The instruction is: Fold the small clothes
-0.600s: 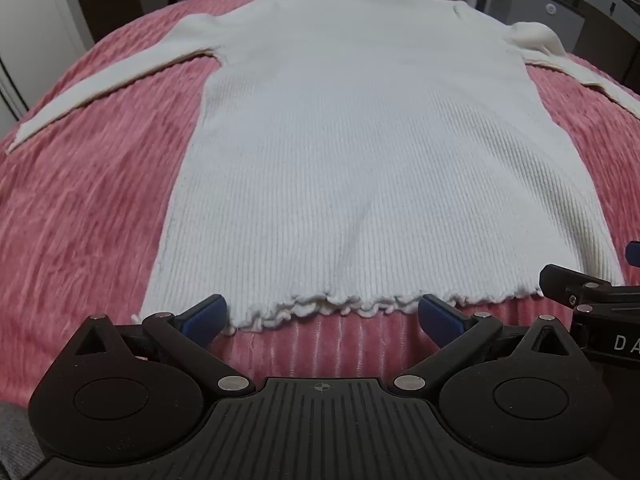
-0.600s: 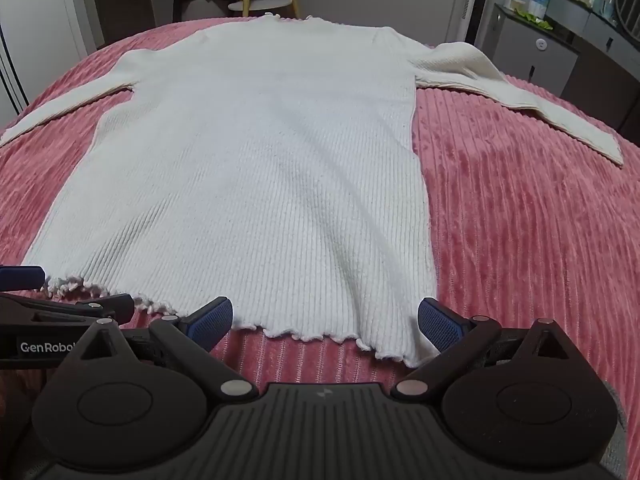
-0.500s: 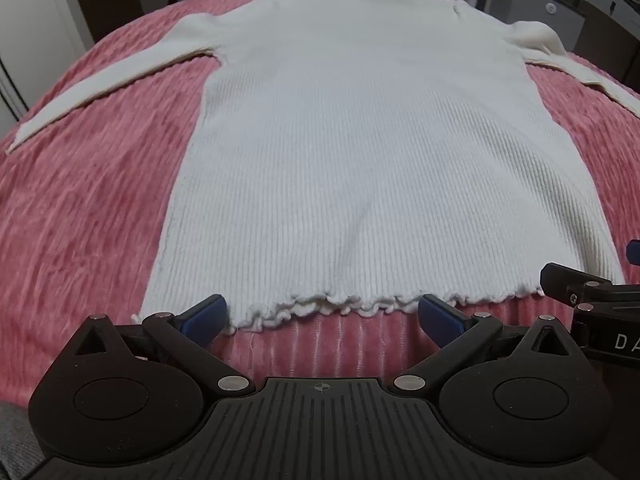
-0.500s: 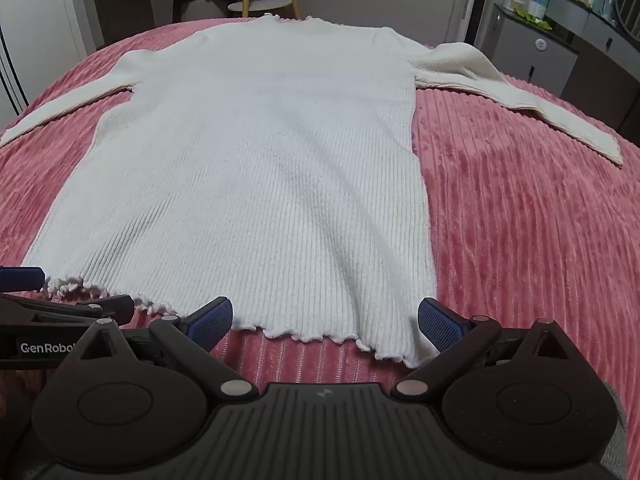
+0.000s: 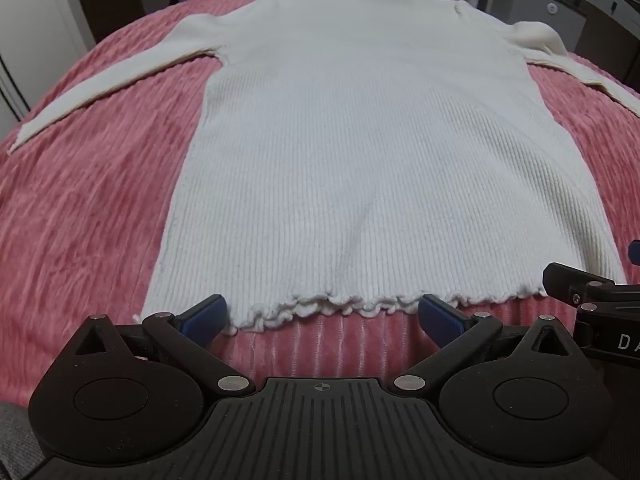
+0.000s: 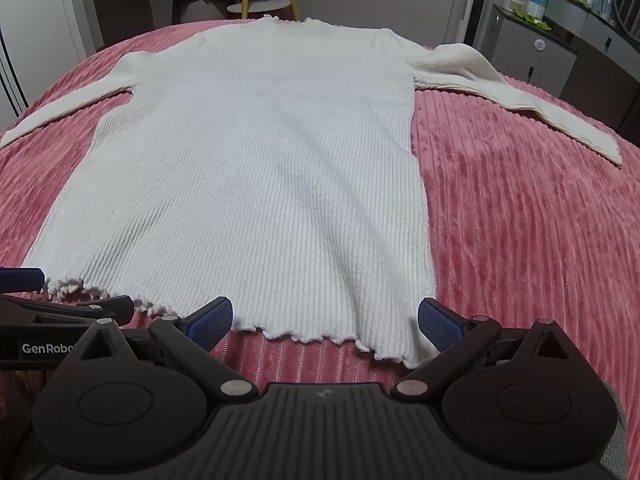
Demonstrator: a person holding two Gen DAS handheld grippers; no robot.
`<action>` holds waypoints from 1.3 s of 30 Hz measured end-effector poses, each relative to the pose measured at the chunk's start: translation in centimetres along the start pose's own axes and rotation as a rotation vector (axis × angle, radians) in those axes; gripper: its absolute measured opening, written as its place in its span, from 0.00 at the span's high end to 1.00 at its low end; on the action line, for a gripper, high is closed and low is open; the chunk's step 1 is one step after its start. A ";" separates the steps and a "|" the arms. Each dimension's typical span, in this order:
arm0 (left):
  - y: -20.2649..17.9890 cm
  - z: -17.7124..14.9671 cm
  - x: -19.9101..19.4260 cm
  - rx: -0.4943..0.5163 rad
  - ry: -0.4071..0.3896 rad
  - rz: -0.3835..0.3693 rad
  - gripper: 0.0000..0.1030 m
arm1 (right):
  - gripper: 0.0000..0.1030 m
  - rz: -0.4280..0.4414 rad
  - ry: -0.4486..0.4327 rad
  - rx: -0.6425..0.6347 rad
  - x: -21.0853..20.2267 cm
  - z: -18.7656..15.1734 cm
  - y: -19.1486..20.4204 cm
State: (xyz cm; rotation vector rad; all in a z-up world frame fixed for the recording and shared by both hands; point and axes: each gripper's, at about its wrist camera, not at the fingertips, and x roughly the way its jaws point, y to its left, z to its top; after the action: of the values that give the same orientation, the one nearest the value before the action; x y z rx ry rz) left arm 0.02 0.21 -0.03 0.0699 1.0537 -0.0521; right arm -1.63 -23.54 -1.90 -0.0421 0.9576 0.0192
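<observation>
A white ribbed long-sleeved top (image 5: 360, 152) (image 6: 256, 168) lies flat on a pink ribbed bedspread (image 5: 80, 208) (image 6: 520, 240), neck far away, both sleeves spread out sideways. Its frilled hem (image 5: 320, 308) (image 6: 304, 336) faces me. My left gripper (image 5: 322, 320) hovers open at the hem's left half, its blue pads wide apart with only the hem's edge between them. Over the hem's right corner my right gripper (image 6: 325, 322) is open too. Each gripper shows at the edge of the other's view.
Beyond the bed's far end stand a yellow-legged stool (image 6: 264, 4) and dark clothing. A grey cabinet (image 6: 532, 56) with bottles on top is at the far right. A white door (image 5: 36, 32) is at the left.
</observation>
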 end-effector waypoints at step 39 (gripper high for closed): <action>-0.2 -0.1 0.1 -0.002 0.000 -0.003 0.00 | 0.04 0.002 -0.006 0.001 -0.1 0.0 -0.1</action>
State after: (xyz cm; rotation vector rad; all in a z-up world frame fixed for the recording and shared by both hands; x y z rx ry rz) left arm 0.00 0.06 -0.18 0.0666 1.0536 -0.0542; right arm -1.68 -23.61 -1.80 -0.0398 0.9513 0.0203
